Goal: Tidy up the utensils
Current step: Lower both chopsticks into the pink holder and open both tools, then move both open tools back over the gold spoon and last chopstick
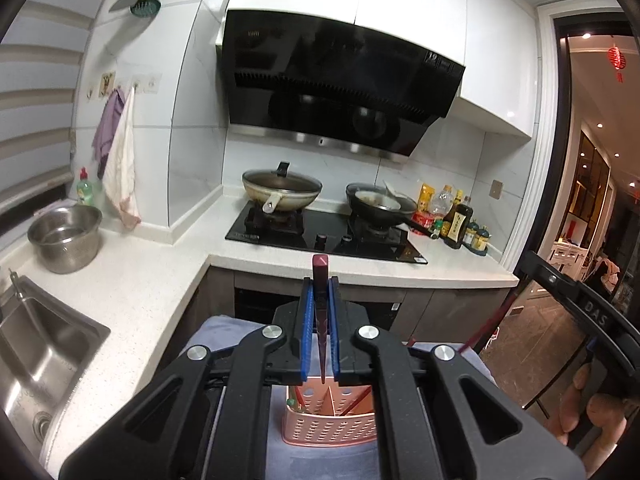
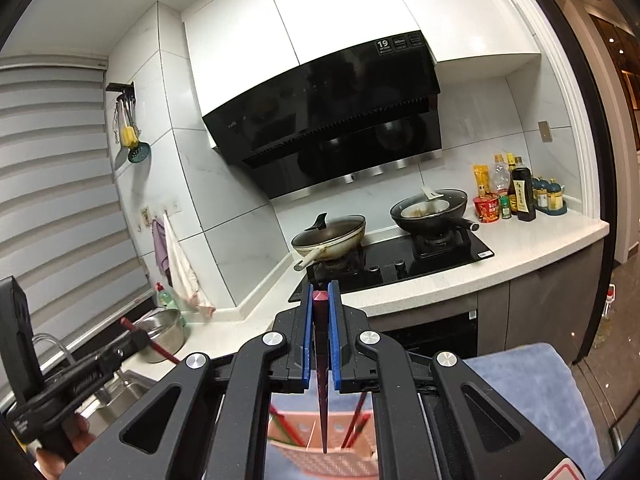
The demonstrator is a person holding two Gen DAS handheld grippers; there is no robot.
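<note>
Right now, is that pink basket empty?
No. The pink basket already holds several red chopsticks, leaning in its compartments.

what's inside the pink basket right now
The pink basket shows a divider and a few red chopsticks leaning in its compartments. Its floor and front section are hidden behind the left gripper.

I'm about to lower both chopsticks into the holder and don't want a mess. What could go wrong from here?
1. Each dark red chopstick is pinched by its thick end, so the long tip could swing and miss the pink perforated plastic basket.
2. The basket stands on a soft blue cloth; a push on its rim might tip it.
</note>
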